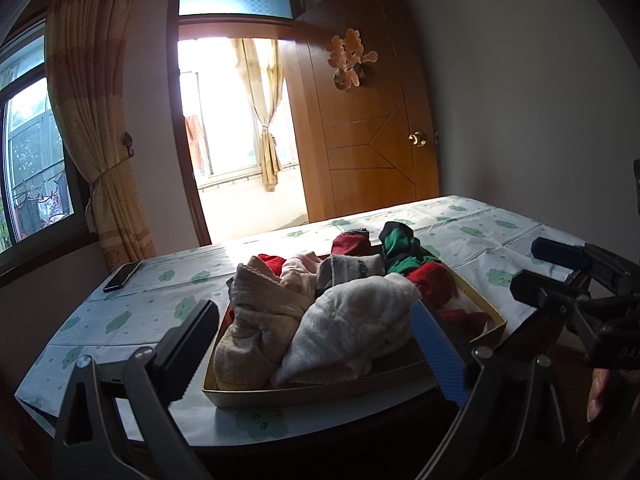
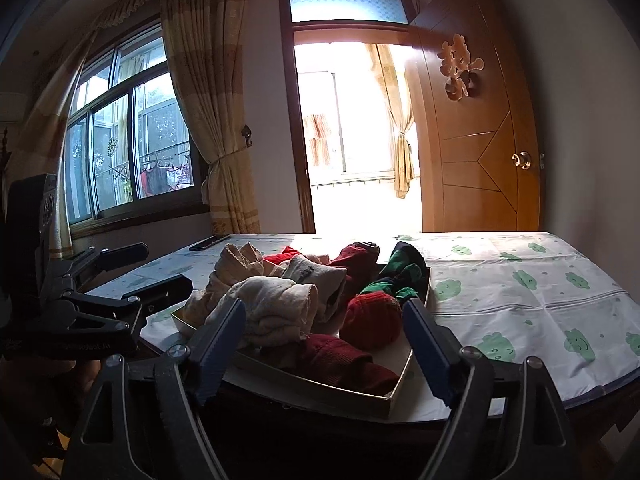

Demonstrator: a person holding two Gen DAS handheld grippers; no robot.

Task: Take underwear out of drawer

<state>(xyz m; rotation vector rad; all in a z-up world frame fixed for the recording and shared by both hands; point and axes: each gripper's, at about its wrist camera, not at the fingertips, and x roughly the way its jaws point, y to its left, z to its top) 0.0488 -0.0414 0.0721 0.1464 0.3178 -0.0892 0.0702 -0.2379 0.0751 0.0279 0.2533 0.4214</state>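
Note:
A shallow cream drawer [image 1: 304,394] lies on the table, heaped with folded underwear. A white piece [image 1: 360,320] and a beige dotted piece [image 1: 256,320] are at the front, with green-black [image 1: 400,248] and red [image 1: 432,280] ones behind. My left gripper [image 1: 314,308] stands open in front of the drawer's near edge, nothing between its fingers. My right gripper [image 2: 324,306] is open too and empty, facing the drawer [image 2: 352,396] with a red knit piece [image 2: 374,320] and a cream piece [image 2: 276,304] just beyond. Each gripper shows in the other's view: right gripper [image 1: 526,266], left gripper [image 2: 166,264].
The table [image 1: 460,224] wears a white cloth with green cloud prints. A dark phone [image 1: 122,276] lies at its far left corner. Behind are a curtained window [image 2: 128,148], a bright doorway and an open wooden door [image 1: 372,120]. A hand [image 1: 598,396] shows at the right edge.

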